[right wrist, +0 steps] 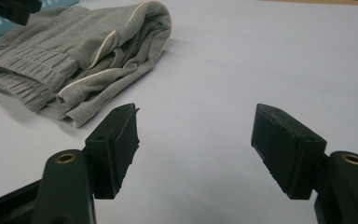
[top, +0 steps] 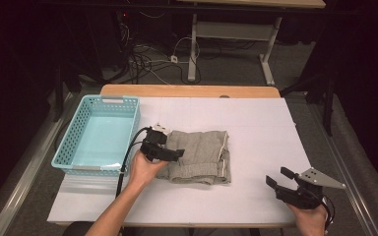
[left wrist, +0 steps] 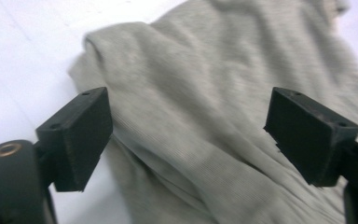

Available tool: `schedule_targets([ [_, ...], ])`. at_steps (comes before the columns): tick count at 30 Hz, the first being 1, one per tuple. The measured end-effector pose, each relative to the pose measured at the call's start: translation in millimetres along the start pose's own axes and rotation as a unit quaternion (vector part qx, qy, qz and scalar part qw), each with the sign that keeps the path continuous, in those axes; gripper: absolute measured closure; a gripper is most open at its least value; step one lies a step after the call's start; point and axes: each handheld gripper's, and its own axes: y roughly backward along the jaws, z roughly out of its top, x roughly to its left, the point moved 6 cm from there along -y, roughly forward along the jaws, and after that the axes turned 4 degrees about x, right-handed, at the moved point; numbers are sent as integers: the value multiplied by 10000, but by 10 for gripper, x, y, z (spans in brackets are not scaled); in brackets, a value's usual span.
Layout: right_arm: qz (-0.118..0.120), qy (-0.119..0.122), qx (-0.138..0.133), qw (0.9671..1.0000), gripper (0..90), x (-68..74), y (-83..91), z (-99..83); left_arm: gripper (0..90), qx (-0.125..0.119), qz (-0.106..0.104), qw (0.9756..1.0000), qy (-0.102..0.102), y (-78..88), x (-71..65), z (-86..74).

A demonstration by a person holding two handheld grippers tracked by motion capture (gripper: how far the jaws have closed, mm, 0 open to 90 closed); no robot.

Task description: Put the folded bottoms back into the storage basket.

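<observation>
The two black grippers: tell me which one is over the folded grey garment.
The left gripper, beside the turquoise plastic basket. Its open jaws hang over the folded grey garment; the right gripper sits apart over the bare white table.

The left gripper (top: 170,153) is held in the left hand (top: 145,167) with the forearm reaching in from the bottom edge, its jaws spread wide with nothing pinched between them. The right gripper (top: 278,179) sits low at the near right (grey plate on top), jaws likewise parted and gripping nothing.
</observation>
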Motion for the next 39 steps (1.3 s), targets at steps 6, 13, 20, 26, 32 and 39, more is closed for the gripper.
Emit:
schedule_targets([
  [6, 25, 127, 67, 9999, 322, 37, -27, 0, 126, 267, 63, 9993, 234, -165, 126, 85],
  [13, -35, 146, 78, 9999, 333, 8, -20, -7, 126, 452, 121, 9975, 524, -308, 277, 130],
  [20, 22, 175, 92, 9998, 333, 22, -34, -10, 126, 489, -350, 9954, 741, -386, 317, 119],
  [26, 67, 219, 61, 9997, 333, 44, -37, -1, 125, 492, -602, 9948, 657, -431, 178, 134],
  [32, 105, 239, 82, 9996, 333, 54, -52, -1, 124, 498, -558, 9960, 482, -472, 101, 144],
  [39, 83, 230, 93, 9997, 336, 59, -54, -3, 133, 534, -547, 9963, 399, -506, 6, 158],
])
